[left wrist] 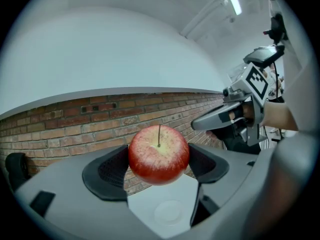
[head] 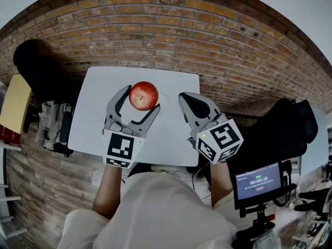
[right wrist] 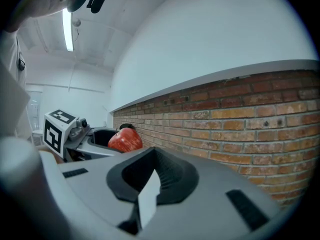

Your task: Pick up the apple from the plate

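Observation:
A red apple (head: 143, 95) hangs above the white table (head: 98, 118), held between the two dark pads of my left gripper (head: 142, 98), which is shut on it. In the left gripper view the apple (left wrist: 159, 154) is stem-up, lifted well clear of a small white plate (left wrist: 170, 212) on the table below. My right gripper (head: 185, 99) hovers just to the right of the apple, shut with nothing in it. From the right gripper view the apple (right wrist: 125, 139) shows to the left, and only a thin sliver of table shows between the pads (right wrist: 170, 176).
The table stands on a brick-patterned floor (head: 233, 51). A black chair (head: 33, 61) is at the far left, a black bag (head: 282, 128) at the right, and a small screen on a stand (head: 258, 181) near my right elbow.

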Demonstrator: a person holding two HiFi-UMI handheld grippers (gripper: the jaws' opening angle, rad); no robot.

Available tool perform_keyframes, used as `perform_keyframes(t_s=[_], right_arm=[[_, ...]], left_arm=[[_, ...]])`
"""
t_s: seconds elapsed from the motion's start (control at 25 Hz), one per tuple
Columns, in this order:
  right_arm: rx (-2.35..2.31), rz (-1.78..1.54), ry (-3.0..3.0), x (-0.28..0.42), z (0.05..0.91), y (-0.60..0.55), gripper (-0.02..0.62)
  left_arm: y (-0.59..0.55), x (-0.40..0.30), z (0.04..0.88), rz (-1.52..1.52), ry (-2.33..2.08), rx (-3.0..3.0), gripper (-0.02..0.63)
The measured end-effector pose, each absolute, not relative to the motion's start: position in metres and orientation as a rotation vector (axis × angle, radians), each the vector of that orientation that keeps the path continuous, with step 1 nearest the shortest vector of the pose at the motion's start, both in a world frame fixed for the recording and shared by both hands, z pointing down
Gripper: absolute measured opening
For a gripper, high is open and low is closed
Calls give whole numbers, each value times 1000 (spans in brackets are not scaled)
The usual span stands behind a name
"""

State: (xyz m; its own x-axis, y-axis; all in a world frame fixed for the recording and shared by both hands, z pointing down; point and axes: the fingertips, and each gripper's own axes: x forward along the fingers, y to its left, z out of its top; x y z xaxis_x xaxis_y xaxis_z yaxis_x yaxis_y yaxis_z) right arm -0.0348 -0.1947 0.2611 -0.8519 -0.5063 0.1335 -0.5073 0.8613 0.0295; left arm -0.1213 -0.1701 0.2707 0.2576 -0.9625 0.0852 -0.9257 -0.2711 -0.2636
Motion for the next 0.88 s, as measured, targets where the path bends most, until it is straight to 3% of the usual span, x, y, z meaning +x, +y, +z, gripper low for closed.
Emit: perform_keyframes(t_s=[0.88], right_arm=[[784, 15, -2878, -40, 268, -195, 2]], left_arm=[[-170, -126, 275, -361, 1795, -2369, 373]])
